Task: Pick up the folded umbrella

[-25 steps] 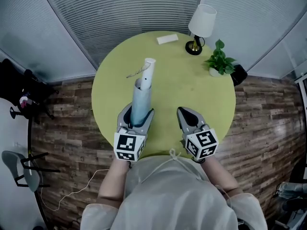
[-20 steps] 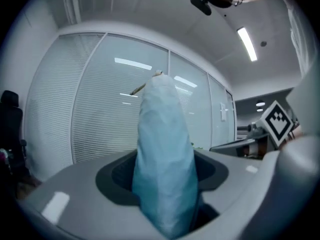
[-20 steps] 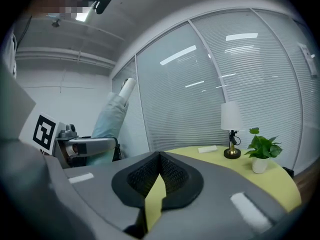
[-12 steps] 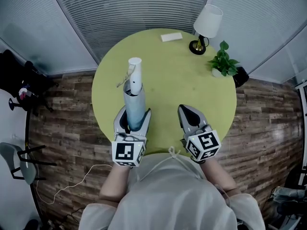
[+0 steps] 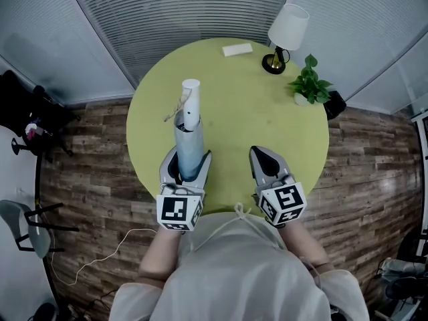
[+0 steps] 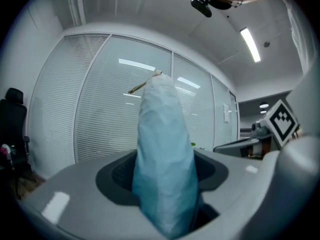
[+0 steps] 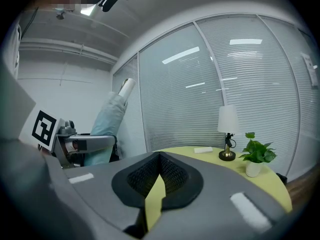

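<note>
Umbrella (image 5: 188, 131), folded in a pale blue sleeve, is clamped between the jaws of the left gripper (image 5: 188, 160). It slants up off the round green table (image 5: 267, 119), white handle end highest. Right gripper (image 5: 261, 156) hangs beside it, jaws together, empty. Lamp (image 5: 286, 35) and plant (image 5: 308, 82) stand at the far rim.

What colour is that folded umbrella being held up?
The folded umbrella is pale blue, white-tipped; head view shows it best.

The folded umbrella (image 5: 188, 129) has its lower end hidden inside the left claw (image 5: 188, 156); the white slab (image 5: 238, 49) is unidentifiably small.
</note>
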`<action>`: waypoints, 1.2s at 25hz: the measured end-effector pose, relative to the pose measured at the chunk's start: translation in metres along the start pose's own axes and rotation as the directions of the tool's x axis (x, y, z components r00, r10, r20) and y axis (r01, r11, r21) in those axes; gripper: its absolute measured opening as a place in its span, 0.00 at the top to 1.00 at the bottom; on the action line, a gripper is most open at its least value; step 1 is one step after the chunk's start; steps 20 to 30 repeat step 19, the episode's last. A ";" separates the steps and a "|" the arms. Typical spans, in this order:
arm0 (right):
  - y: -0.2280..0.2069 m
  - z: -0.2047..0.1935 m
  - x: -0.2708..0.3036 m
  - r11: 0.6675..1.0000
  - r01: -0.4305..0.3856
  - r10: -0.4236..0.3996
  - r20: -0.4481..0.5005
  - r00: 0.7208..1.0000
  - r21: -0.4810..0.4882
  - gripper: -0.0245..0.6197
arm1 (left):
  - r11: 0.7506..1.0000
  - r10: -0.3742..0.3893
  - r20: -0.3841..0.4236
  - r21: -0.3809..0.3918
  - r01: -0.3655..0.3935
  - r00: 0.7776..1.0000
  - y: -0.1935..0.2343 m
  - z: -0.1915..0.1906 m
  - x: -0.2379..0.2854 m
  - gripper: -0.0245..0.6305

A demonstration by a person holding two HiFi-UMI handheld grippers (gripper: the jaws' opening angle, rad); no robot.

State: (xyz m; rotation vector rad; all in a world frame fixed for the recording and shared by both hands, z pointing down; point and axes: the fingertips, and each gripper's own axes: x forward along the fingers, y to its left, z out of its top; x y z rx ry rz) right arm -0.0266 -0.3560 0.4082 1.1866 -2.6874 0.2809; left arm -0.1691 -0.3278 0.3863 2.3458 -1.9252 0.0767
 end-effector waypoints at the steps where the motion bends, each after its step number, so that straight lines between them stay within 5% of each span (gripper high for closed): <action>1: 0.000 -0.001 0.000 1.000 0.002 -0.002 -0.003 1.000 -0.001 0.96 | 1.000 0.000 -0.001 -0.001 0.000 1.000 0.000 -0.001 0.000 0.53; 30: -0.004 -0.006 -0.003 0.998 0.042 -0.043 -0.021 0.999 -0.040 0.96 | 0.999 0.010 -0.017 -0.035 -0.011 1.000 0.002 -0.007 0.002 0.53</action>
